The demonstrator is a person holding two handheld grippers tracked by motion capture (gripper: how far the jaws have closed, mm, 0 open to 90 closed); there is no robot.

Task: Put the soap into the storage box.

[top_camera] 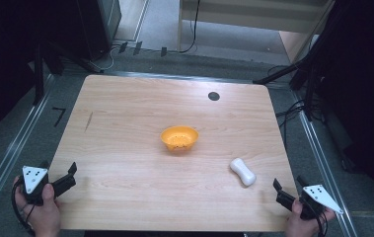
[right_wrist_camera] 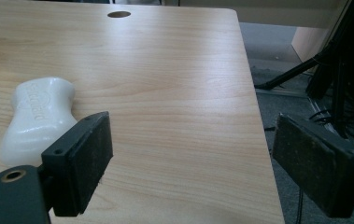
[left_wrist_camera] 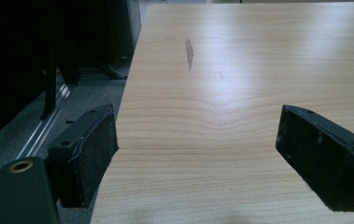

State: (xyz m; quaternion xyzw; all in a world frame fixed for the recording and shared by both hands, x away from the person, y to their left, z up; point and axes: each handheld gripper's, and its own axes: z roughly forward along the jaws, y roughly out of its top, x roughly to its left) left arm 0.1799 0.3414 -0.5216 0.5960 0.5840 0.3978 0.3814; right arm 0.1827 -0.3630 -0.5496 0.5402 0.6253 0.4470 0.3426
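Faintly, the white waisted soap bar (right_wrist_camera: 37, 119) bears embossed lettering, unreadable. It lies on the pale wood-grain bench (top_camera: 140, 163) near an orange plastic bowl (top_camera: 179, 138). Left gripper (left_wrist_camera: 198, 156) and right gripper (right_wrist_camera: 191, 161): jaws wide, empty.

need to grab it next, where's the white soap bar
High view: the white soap bar lies on the table's near right, between the orange bowl and the right hand-held gripper.

**Bowl mid-table, soap bar to its right, a gripper at each near corner**

On the table (top_camera: 125, 113), the bowl (top_camera: 179, 138) sits near the middle. The soap bar (top_camera: 243, 171) lies nearer the person and to the bowl's right, well apart from it. A round cable hole (top_camera: 213, 96) is behind the bowl, near the far edge. The left gripper (top_camera: 68, 177) is at the near left corner, the right gripper (top_camera: 283, 193) at the near right corner, just beside the soap bar.
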